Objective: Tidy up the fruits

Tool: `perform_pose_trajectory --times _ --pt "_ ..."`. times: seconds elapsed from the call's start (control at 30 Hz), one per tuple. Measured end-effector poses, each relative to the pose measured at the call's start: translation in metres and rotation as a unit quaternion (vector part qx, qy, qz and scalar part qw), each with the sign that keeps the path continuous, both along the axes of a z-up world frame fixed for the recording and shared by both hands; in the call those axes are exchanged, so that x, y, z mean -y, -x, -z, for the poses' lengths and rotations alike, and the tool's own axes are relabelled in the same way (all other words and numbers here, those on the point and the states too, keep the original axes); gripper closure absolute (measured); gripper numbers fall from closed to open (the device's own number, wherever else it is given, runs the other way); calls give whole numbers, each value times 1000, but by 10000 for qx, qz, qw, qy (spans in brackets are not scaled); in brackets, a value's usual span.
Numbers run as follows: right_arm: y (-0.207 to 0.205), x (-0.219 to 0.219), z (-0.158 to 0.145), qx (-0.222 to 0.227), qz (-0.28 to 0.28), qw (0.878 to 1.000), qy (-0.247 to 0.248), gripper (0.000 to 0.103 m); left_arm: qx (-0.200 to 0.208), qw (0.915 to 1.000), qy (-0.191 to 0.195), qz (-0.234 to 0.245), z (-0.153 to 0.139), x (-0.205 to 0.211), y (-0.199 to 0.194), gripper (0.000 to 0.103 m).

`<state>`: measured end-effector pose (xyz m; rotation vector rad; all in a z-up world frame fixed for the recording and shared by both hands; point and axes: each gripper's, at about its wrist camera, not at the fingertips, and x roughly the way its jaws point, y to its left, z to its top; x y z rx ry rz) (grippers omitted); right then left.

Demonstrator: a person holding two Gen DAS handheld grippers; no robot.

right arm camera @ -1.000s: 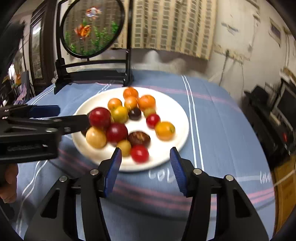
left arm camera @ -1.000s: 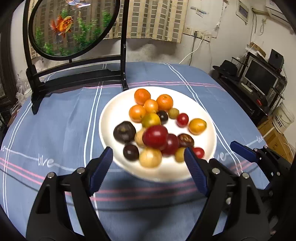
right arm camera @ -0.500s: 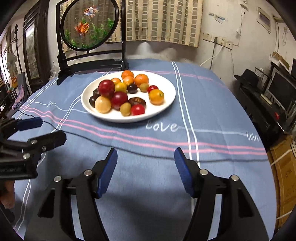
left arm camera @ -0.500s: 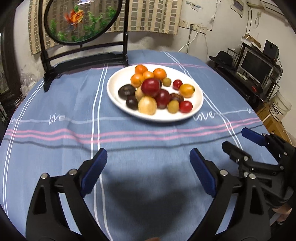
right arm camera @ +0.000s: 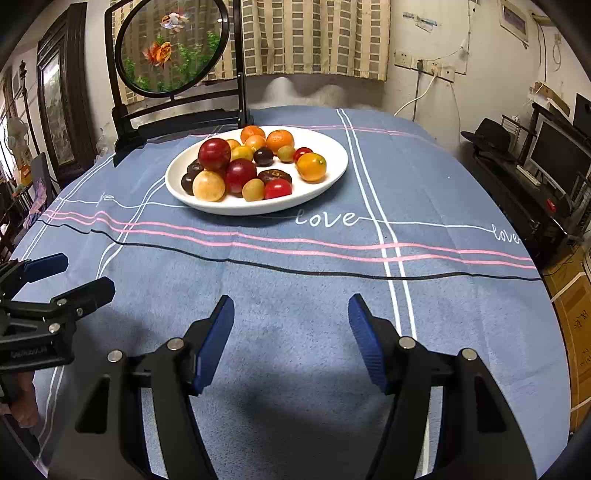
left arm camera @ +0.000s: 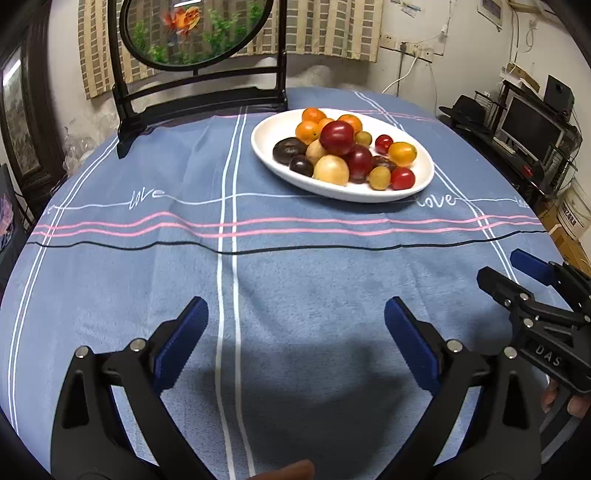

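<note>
A white oval plate [left arm camera: 266, 144] [right arm camera: 332, 162] sits on the blue tablecloth at the far side. It holds several small fruits: a big red plum [left arm camera: 337, 137] [right arm camera: 214, 154] on top, oranges, dark plums, yellow ones and red cherry tomatoes. My left gripper [left arm camera: 295, 325] is open and empty, low over the cloth, well short of the plate. My right gripper [right arm camera: 291, 325] is also open and empty at the near edge. Each gripper shows in the other's view, the right one [left arm camera: 517, 273] at the right, the left one [right arm camera: 66, 273] at the left.
A black stand with a round goldfish screen [left arm camera: 195, 33] [right arm camera: 170, 48] stands behind the plate. The blue cloth [left arm camera: 295, 258] covers a round table. Shelves with a monitor [left arm camera: 532, 125] stand off to the right.
Both grippers have pulled back from the plate toward the table's near edge, so the plate now lies farther away. Both stayed open and empty.
</note>
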<state>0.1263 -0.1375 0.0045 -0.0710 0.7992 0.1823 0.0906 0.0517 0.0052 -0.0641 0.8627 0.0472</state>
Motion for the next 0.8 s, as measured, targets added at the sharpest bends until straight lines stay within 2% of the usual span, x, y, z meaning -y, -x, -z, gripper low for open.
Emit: perform_pose_trajectory --times 0.23,0.43,0.57,0.63,0.73,0.8 --pt "-1 2 5 -72 -1 9999 -76 39 -31 9999 -105 -26 7 -2 -3 5" --pt "0 0 10 -119 -13 9999 -99 39 -65 10000 -9 -23 11 -4 -3 5" --pt "1 -4 17 -159 -45 9998 62 39 -73 9999 -24 77 16 -1 -2 5" --pt "-2 -5 27 -298 -21 9994 169 39 -107 9998 -50 141 22 1 -3 5" --pt "-10 4 34 -573 71 9983 -18 38 -317 9993 -76 164 36 2 -7 5" --pt "-8 7 35 -584 46 9982 -163 25 -461 9987 -120 184 43 4 -10 5"
